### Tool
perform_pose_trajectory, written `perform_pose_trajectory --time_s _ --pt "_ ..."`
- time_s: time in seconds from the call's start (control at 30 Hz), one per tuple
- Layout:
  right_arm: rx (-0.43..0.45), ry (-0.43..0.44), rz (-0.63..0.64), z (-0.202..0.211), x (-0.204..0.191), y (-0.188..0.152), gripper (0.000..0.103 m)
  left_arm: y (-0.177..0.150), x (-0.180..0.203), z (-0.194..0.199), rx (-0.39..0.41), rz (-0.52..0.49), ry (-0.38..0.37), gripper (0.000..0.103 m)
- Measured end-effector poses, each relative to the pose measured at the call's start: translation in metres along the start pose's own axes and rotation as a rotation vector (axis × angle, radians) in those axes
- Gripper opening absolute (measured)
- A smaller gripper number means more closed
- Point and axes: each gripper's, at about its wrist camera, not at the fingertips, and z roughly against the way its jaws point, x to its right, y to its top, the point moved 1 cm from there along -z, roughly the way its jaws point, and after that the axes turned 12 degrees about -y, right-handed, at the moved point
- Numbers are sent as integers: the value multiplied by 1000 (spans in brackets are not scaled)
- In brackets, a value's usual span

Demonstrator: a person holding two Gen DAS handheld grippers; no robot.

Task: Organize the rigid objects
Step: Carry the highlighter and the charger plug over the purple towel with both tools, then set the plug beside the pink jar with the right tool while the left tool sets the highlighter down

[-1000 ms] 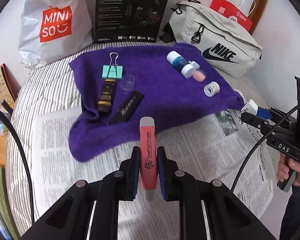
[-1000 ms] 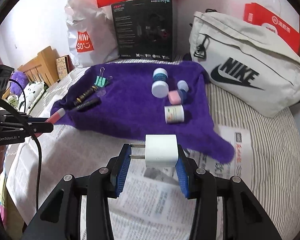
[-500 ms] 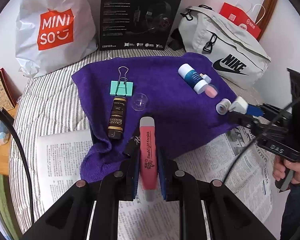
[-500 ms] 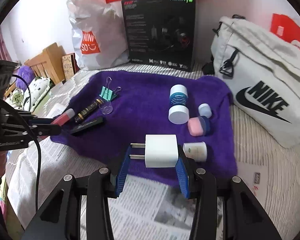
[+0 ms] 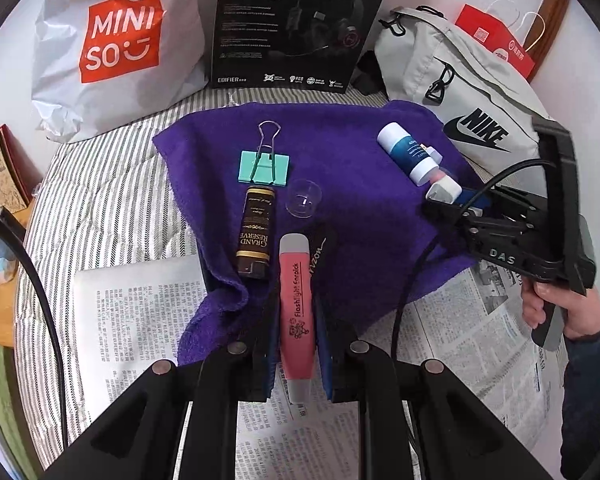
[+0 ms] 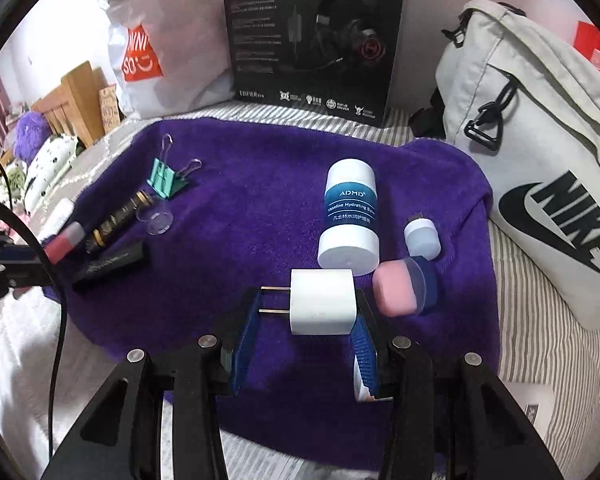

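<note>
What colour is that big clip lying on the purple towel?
The binder clip is mint green with thin wire handles; the left wrist view shows it best.

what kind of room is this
Most likely a bedroom: the purple towel lies on a striped mattress, a wooden headboard stands behind it, and shopping bags lean on the wall.

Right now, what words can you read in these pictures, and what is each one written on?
"MINISO": white plastic bag
"HECATE" and "EDIFIER": black headphone box; its small print is unreadable
"NIKE": grey bag
"GRAND RESERVE": dark tube
"Flashlight Earpick": pink stick in the left hand-held gripper
"ADMD ... Vaseline Hydrating": blue-and-white bottle
"DAS": right hand-held gripper
Newspaper text: too small
</note>
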Motion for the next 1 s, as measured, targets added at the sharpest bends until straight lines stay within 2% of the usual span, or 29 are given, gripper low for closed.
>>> perform_pose_trajectory --time_s 0.1,0.47,0.57,0.63,0.67,1.0 --pt "-18 -29 31 -10 -3 1 43 1 -3 -1 -3 3 2 17" --pt "-4 14 8 -13 0 1 45 8 -4 -9 -17 3 2 17" --pt "-5 21 14 -13 0 0 49 9 -4 -11 -22 5 2 17" --pt "-8 17 21 -11 1 -2 59 10 -3 -13 -24 5 4 17" --pt "-14 4 22 -11 2 -2 60 10 -2 -13 -25 4 3 17" --pt "3 27 -43 8 18 -5 60 19 10 -26 -51 -23 -11 17"
